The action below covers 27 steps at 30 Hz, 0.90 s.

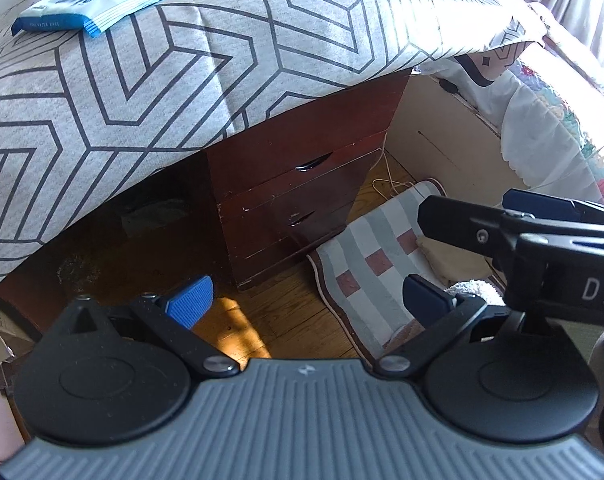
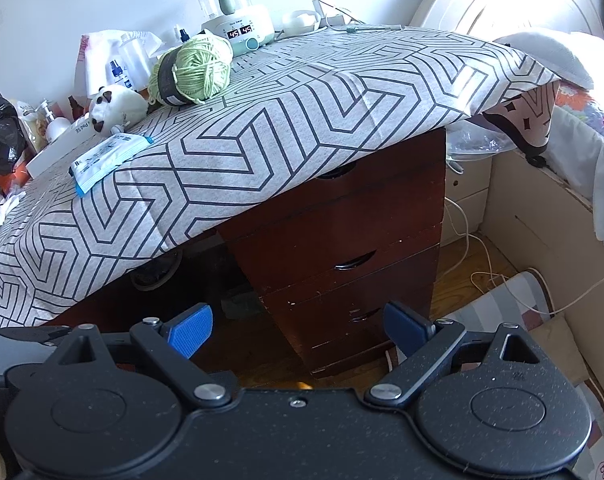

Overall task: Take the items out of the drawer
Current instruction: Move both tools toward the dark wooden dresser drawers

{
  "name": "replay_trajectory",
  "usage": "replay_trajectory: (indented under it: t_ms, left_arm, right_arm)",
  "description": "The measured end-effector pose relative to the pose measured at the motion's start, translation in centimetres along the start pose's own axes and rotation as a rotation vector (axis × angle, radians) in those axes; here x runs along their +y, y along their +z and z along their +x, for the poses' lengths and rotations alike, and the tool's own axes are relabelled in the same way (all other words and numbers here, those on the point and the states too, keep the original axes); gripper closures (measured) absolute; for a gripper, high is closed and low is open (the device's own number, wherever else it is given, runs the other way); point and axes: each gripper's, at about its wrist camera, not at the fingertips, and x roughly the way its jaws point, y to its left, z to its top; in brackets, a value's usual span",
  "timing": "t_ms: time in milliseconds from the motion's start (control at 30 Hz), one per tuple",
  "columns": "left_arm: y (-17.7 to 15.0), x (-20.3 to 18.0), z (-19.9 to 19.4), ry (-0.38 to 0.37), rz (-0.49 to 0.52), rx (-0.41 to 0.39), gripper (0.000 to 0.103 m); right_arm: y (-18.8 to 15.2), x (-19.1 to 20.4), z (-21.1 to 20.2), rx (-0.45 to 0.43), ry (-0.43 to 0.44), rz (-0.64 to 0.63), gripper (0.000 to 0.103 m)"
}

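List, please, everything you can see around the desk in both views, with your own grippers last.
Drawer unit: one, dark red-brown wood, under the desk's right end; its drawers are shut.
Tablecloth: one, grey with dark line pattern, over the desk.
Yarn ball: one, pale green, on the cloth.
Kettle: one, glass on a white base, at the desk's back edge.
Packet: one, white and blue, flat on the cloth.
Plush toy: one, white, left of the yarn.
Mat: one, striped grey and white, on the floor.
Cable: white, count unclear, trailing on the floor.
Left gripper: open, empty.
Right gripper: open, empty.
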Motion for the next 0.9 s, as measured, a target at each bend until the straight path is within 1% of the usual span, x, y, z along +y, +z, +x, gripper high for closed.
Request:
replay_trajectory:
  t_ms: [133,200,267,400,467,633,767,900]
  left_arm:
    - [0.2,1.2,-0.1,-0.030,-0.001,-0.005,0.000]
    - [0.3,3.3,-0.4,-0.055,-0.026,-0.019,0.000]
    - [1.2,5.0,-0.4,-0.044,-0.022,-0.022,0.000]
    - [1.0,2.9,-0.2,0.025,0.080,-0.053,0.000]
    - [1.0,2.1,-0.2,0.025,0.090,-0.050,0.000]
    - [1.0,0.2,0.0,0.027,0.112,-0.042,0.000]
    - [1.6,0.1,0.6,0.027,0.103,-0.035,0.000]
    - [0.9,-0.3,0.2,0.022,0.090,-0.028,0.000]
  right_arm:
    - [-0.1,-0.3,0.1,-0.009,0.006,0.001,0.008]
    - [-0.1,-0.4,0.1,-0.013,0.010,0.002,0.008]
    - [0.3,-0.6,0.1,-0.007,0.022,-0.018,0.008]
    - [0.1,0.0,0.2,-0.001,0.028,-0.030,0.008]
    - [-0.2,0.0,0.3,0.008,0.044,-0.013,0.008]
    - [-0.3,0.4,0.9,0.021,0.031,-0.010,0.008]
    - [-0.4,0.2,1.0,0.034,0.032,-0.009,0.008]
    - [-0.5,0.1,0.9,0.015,0.022,0.008,0.008]
